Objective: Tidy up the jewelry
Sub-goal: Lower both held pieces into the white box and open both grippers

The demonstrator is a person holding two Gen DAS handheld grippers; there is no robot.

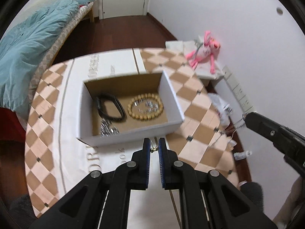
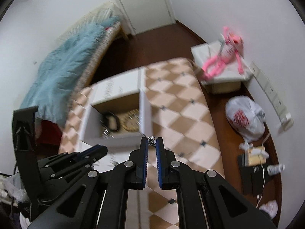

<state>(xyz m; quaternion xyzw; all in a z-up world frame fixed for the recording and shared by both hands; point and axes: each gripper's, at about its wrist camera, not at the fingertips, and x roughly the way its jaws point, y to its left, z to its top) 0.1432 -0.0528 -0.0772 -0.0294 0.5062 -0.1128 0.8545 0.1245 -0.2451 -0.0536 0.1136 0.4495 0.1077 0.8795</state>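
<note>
Leftmost lies a rumpled teal quilt (image 1: 28,43) on a bed, soft and creased, beside a table draped in a smooth tan-and-peach diamond-checked cloth (image 1: 183,80). On that cloth sits one shallow white cardboard box (image 1: 131,133) with a brown inside, and four pieces of jewelry rest on its floor: a black braided bracelet (image 1: 110,107), a heap of glinting silver chain (image 1: 108,128) just below it, a round bracelet of pale wooden beads (image 1: 145,106), and a small silver sparkling piece (image 1: 146,106) lying inside that bead ring. Just in front of the box's near wall, the left gripper (image 1: 154,148) has its blue-padded jaws drawn nearly together on a tiny gold-coloured clasp with a thin wire (image 1: 154,149). Further right, the right gripper (image 2: 152,143) pinches a small silver crystal-studded ring-like piece (image 2: 152,140) at its tips, over the checked cloth near the box's right corner; from the left camera a fine silver chain (image 1: 239,123) dangles at its tip. One pink plush toy (image 1: 204,51) sprawls on a white box at the wall.
</note>
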